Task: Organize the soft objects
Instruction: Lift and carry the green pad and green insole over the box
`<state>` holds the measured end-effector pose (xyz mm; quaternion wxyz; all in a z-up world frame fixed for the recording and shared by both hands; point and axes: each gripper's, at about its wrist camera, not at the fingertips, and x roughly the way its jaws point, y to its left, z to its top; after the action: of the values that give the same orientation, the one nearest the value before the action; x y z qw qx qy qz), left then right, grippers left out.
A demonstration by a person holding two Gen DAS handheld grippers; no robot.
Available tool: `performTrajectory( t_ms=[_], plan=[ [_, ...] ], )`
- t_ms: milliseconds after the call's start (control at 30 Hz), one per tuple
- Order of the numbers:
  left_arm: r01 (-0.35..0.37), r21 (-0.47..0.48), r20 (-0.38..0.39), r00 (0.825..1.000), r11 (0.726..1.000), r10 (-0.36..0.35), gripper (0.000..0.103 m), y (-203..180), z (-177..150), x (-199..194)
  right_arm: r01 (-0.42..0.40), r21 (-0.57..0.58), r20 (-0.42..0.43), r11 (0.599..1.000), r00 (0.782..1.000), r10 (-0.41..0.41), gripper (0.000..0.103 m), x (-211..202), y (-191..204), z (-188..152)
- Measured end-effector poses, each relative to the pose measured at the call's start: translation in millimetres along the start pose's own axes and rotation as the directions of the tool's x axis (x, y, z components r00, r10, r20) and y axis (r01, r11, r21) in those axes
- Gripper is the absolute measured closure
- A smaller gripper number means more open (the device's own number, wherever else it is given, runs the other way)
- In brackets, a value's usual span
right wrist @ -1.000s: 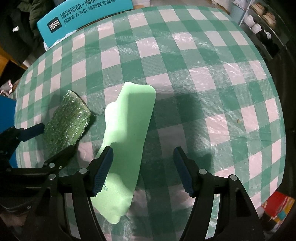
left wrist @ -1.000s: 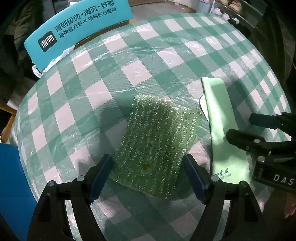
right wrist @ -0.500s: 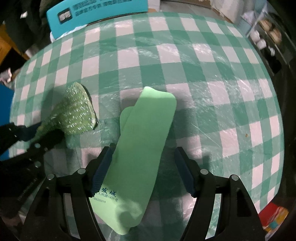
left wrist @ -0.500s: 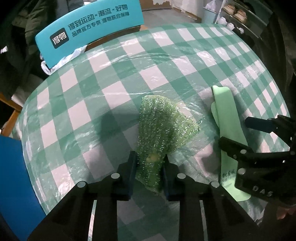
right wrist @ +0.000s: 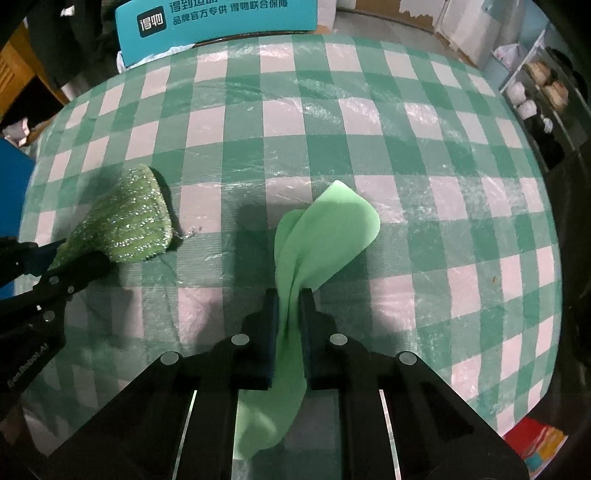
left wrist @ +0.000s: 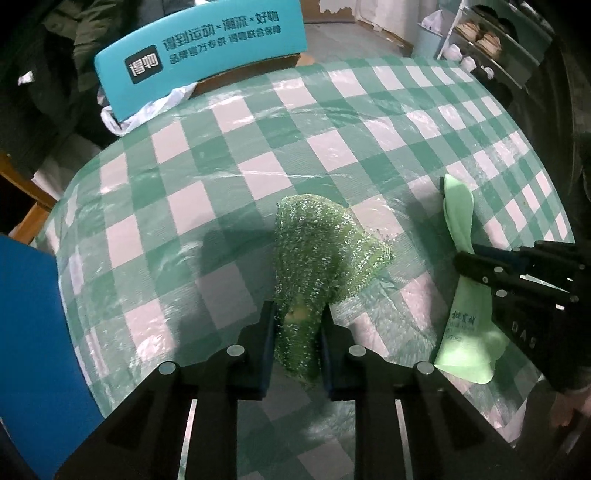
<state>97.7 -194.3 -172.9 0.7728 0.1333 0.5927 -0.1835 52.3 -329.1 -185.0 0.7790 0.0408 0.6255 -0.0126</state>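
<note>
Green sparkly scrub cloth (left wrist: 317,258) is pinched in the left tool (left wrist: 297,332), its jaws having just closed on the near end; the rest fans forward onto the checked worktop (left wrist: 236,177). To this tool's right, the right tool (left wrist: 480,266) clamps a pale green cloth (left wrist: 460,218). Right wrist view: right tool (right wrist: 290,325) has just closed on the pale green cloth (right wrist: 328,229), bunched between the pads, far end flaring ahead; sparkly cloth (right wrist: 129,218) and left tool (right wrist: 55,266) sit to its left. Teal sign (right wrist: 221,18) stands beyond the worktop (right wrist: 406,166).

Scouring cloth (left wrist: 317,258) on table (left wrist: 229,177), toward near-left edge; soft cloth (right wrist: 325,236) just to its right, apart. Chair back (left wrist: 199,55) behind far edge. Shelf rack (left wrist: 491,40) beyond far-right edge.
</note>
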Motion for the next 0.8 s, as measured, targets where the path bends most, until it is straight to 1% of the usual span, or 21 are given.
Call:
performTrajectory(
  t_ms=[133,333,400,533,800],
  plan=[
    [0.001,-0.015,0.016,1.000,1.000,-0.001,0.083,6.4,-2.4,-12.1,-0.019,0.006,0.004,1.000,1.000,0.019,0.093,-6.3,-4.1,1.3],
    [-0.001,-0.032,0.046,0.999,0.999,0.003,0.083,12.6,-7.5,-34.7,-0.039,-0.005,0.041,0.999,0.998,0.039,0.093,-34.0,3.0,1.4],
    [-0.007,-0.031,0.058,0.998,1.000,0.009,0.083,13.9,-11.5,-44.0,-0.046,-0.013,0.051,0.999,0.998,0.046,0.093,-45.3,0.2,-5.9],
    [-0.020,-0.038,0.073,0.997,0.999,0.023,0.083,18.9,-18.3,-58.7,-0.044,-0.046,0.072,0.998,0.996,0.048,0.093,-61.5,8.6,-7.7],
    [-0.038,-0.063,0.098,0.994,0.997,0.045,0.083,29.8,-29.0,-87.6,-0.070,-0.107,0.124,0.992,0.989,0.083,0.093,-88.9,31.7,-3.7]
  ],
)
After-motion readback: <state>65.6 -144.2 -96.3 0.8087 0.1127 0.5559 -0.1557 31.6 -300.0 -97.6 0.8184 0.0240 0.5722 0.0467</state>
